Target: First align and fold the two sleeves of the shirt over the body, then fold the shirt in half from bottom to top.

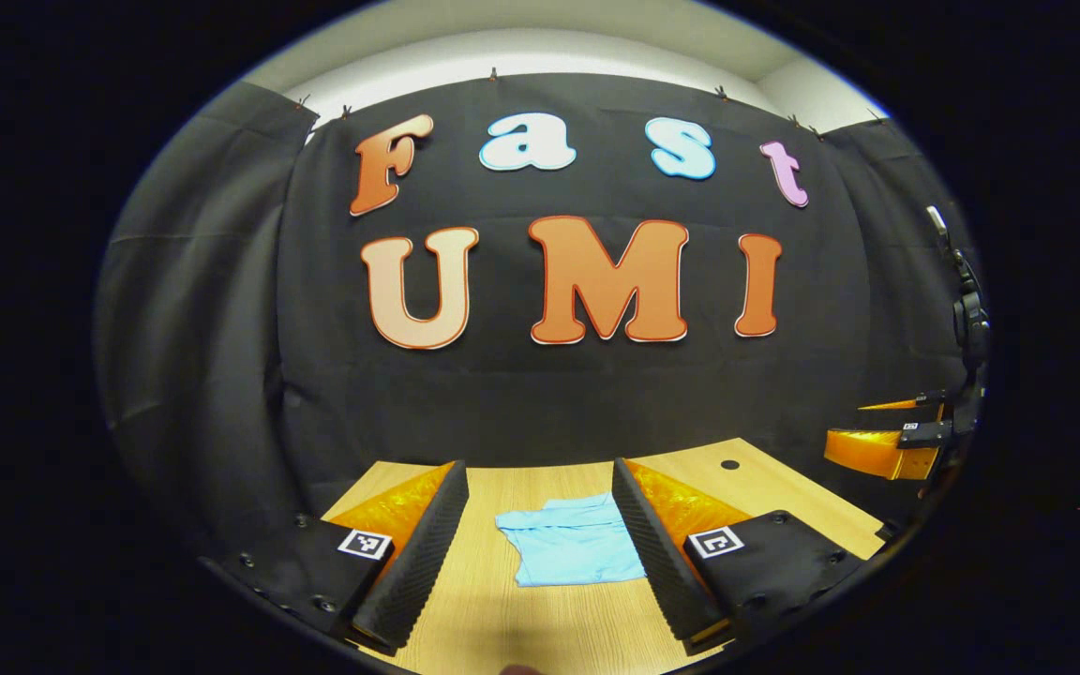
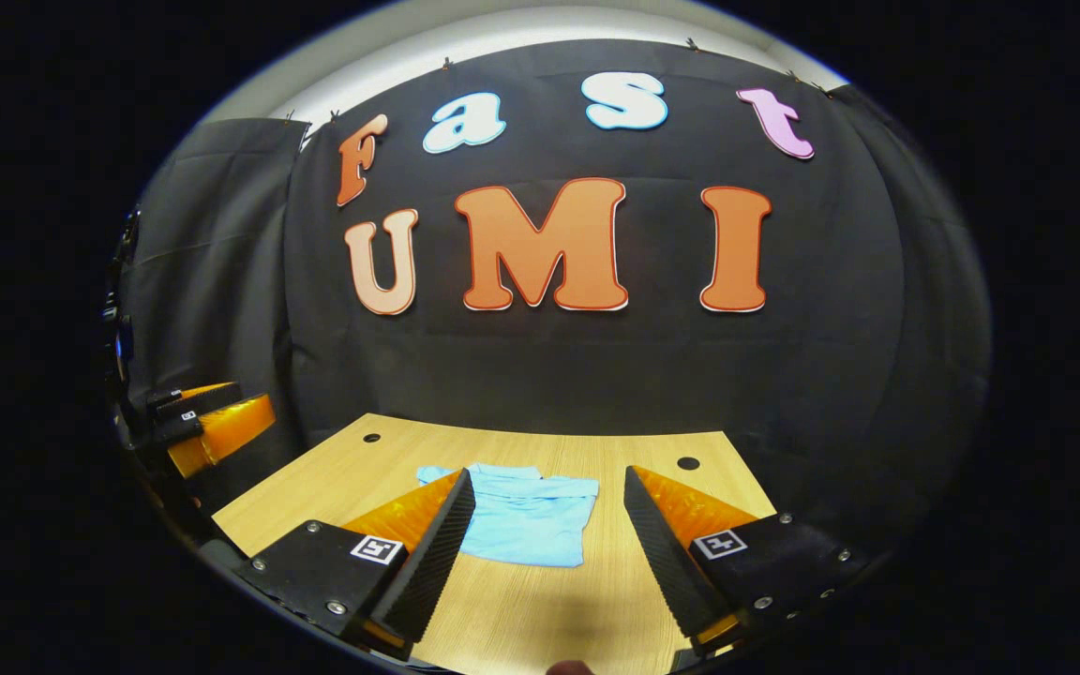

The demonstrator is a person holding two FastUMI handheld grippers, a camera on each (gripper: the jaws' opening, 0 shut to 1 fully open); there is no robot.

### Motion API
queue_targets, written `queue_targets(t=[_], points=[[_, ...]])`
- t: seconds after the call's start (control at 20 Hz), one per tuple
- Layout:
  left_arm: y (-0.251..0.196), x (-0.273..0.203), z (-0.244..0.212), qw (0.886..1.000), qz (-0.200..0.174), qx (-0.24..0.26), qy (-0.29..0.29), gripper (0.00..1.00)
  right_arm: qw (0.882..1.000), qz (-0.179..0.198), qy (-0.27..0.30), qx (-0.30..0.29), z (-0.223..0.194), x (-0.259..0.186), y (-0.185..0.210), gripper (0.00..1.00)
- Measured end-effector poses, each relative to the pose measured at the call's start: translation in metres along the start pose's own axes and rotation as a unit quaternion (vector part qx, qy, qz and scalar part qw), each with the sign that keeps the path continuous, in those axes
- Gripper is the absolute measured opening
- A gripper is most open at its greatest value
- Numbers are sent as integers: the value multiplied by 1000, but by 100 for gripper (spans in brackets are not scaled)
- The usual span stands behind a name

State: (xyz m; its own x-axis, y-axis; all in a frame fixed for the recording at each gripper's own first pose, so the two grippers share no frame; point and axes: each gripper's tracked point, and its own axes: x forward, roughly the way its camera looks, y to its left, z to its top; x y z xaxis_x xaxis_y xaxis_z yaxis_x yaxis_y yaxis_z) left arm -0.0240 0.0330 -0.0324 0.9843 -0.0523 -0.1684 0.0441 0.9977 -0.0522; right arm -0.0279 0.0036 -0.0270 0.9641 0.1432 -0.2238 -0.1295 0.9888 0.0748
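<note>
The light blue shirt point(image 1: 570, 542) lies compactly folded at lower centre on the table point(image 1: 540, 628), so the left gripper point(image 1: 540, 544) and right gripper point(image 2: 549, 553) hang back with jaws wide and empty.

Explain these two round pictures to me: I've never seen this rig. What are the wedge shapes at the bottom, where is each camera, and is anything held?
No robot here: a person holds a two-finger tool in each hand, with a camera riding on each. The wedges at the bottom are that tool's own two jaws, seen from behind. The left gripper view looks along the left gripper; the right gripper shows at its right edge. The right gripper view looks along the right gripper, with the left gripper at its left edge. Both stand open above a wooden table and hold nothing. On the table lies a light blue shirt, already looking folded into a compact shape. Black cloth forms the wall behind.
</note>
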Motion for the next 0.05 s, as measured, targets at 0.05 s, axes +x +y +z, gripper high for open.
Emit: queue_targets(t=[0.05], points=[[-3,-9,-2,1000,2,4,0,99,1000,0,-2,0,-2,-8,-1,96]])
